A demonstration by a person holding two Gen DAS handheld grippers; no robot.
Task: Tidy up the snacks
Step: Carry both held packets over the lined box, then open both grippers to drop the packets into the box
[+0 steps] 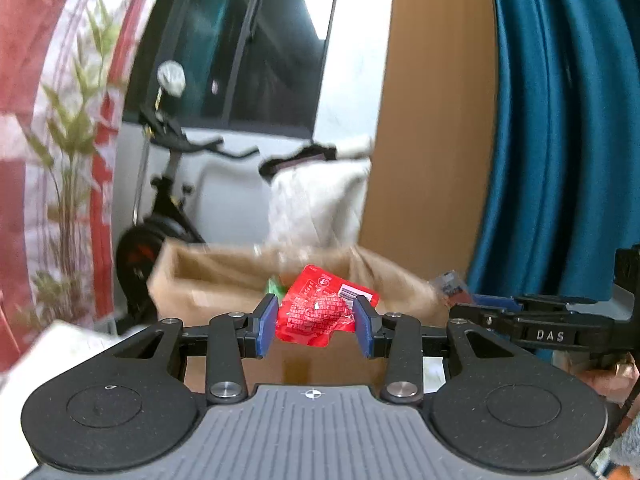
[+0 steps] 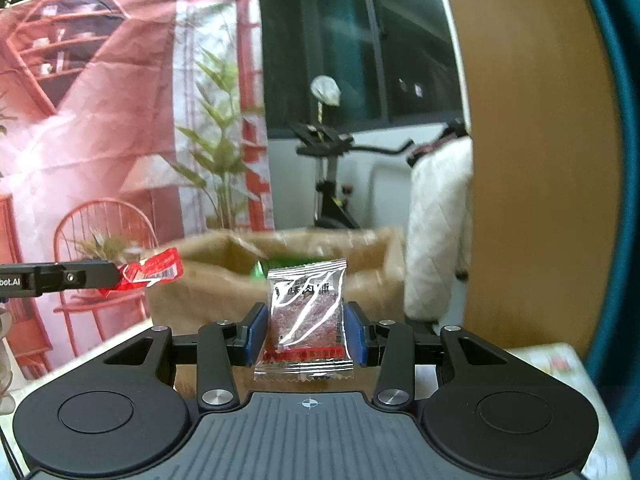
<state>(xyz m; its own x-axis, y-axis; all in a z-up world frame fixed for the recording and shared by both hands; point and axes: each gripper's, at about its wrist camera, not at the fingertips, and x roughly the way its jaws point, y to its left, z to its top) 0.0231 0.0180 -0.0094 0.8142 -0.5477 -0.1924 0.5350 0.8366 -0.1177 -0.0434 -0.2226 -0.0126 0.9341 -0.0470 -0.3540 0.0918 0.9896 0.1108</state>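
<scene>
2 handheld grippers carry 1 snack apiece toward an open cardboard box (image 2: 280, 276) as a person sorts snacks. The left gripper (image 1: 316, 322), seen from its own camera, has its blue pads (image 1: 267, 322) pressed against the sides of a crumpled red snack packet (image 1: 320, 312), the jaws narrowed to about the packet's width; the packet sits squarely between the fingertips with its barcode corner sticking up to the right. The right gripper (image 2: 306, 334) is closed in the same way on a clear snack sachet (image 2: 306, 320) with a reddish-brown filling and a red strip of print near its lower seam, held upright by its 2 side edges so the sachet hangs flat between the pads. Both packets appear raised clear of any surface, in front of and near the box, which suggests each is being carried to it rather than set down; the side-on grips look chosen to keep the thin wrappers from slipping out. In the right wrist view the left gripper (image 2: 120, 276) enters from the left edge with the red packet (image 2: 154, 274) at its tip, level with the box's near rim. The box stands open at the top with its flaps up, and something green (image 2: 260, 268) shows inside; what else it holds cannot be made out through the blur. An exercise bike (image 2: 332, 184) and a printed red backdrop (image 2: 100, 120) stand behind.
</scene>
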